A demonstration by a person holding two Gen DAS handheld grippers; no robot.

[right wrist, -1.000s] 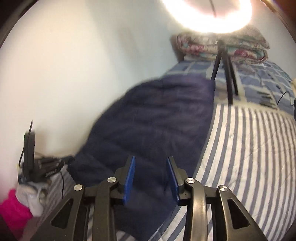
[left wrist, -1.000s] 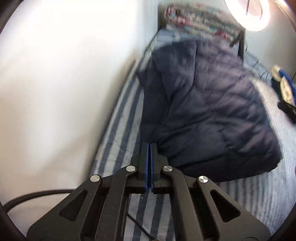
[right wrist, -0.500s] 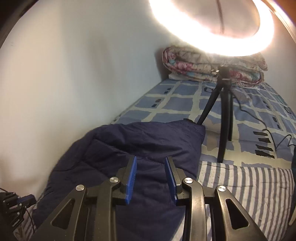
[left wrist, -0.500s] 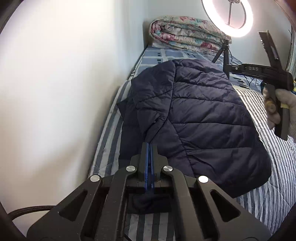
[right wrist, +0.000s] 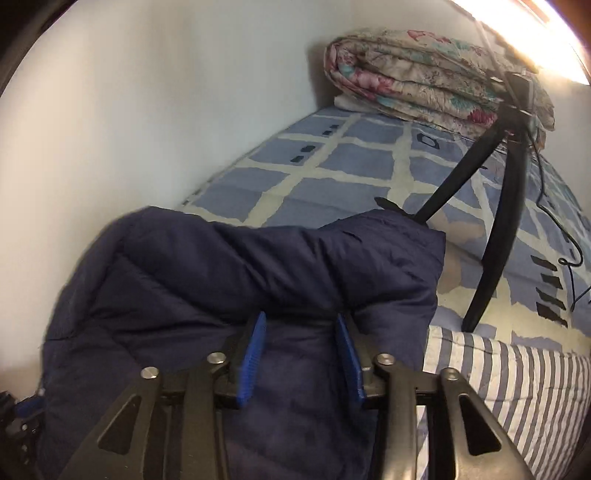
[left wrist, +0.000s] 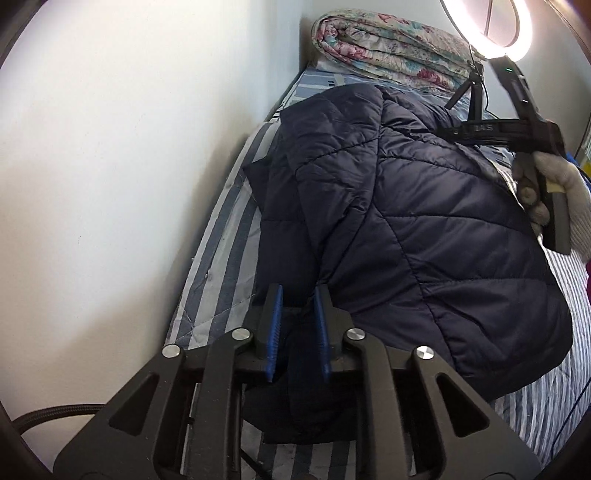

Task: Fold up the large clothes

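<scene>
Left wrist: jacket (left wrist: 424, 229) lies on bed (left wrist: 218, 236).

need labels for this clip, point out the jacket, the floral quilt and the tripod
jacket (left wrist: 424, 236), left wrist view, quilted back panel
floral quilt (right wrist: 424, 85), right wrist view, folded side
tripod (right wrist: 498, 236), right wrist view, nearer leg

White wall (left wrist: 110, 166) beside striped bed (left wrist: 221, 236); ring light (left wrist: 517, 33) glowing beyond.

Your left gripper (left wrist: 297, 325) points downward, jaws opening; your right gripper (right wrist: 301, 347) opens too, gloved hand (left wrist: 554, 195) at right edge.
</scene>
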